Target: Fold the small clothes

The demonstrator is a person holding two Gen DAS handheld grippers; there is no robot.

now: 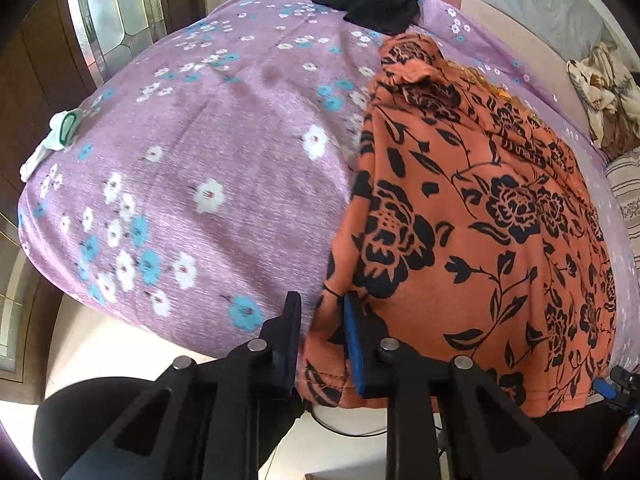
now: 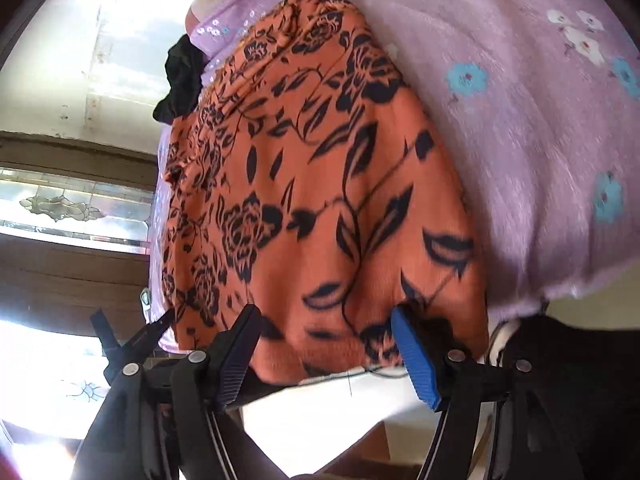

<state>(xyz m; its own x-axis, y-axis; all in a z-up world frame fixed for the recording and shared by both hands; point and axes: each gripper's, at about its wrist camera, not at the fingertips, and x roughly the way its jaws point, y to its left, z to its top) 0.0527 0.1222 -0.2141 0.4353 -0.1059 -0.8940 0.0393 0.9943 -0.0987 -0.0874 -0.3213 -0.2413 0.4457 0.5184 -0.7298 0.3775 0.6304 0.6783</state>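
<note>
An orange garment with black flowers (image 1: pixel 472 208) lies spread on the purple flowered bedsheet (image 1: pixel 208 120). At the bed's near edge my left gripper (image 1: pixel 323 306) is shut on the garment's near left corner, and the cloth bunches between its narrow jaws. In the right wrist view the same garment (image 2: pixel 320 184) fills the middle. My right gripper (image 2: pixel 324 318) stands open at the garment's near hem, with one finger on each side of a wide stretch of cloth and neither pad pressing it. The left gripper (image 2: pixel 166 318) shows there pinching the corner.
A crumpled black garment (image 1: pixel 368 0) lies at the sheet's far side, beside the orange one. A white and green sock (image 1: pixel 60 136) sits at the bed's left edge. Patterned bedding (image 1: pixel 600 92) is piled at the right. Pale floor (image 1: pixel 352 452) lies below the bed's near edge.
</note>
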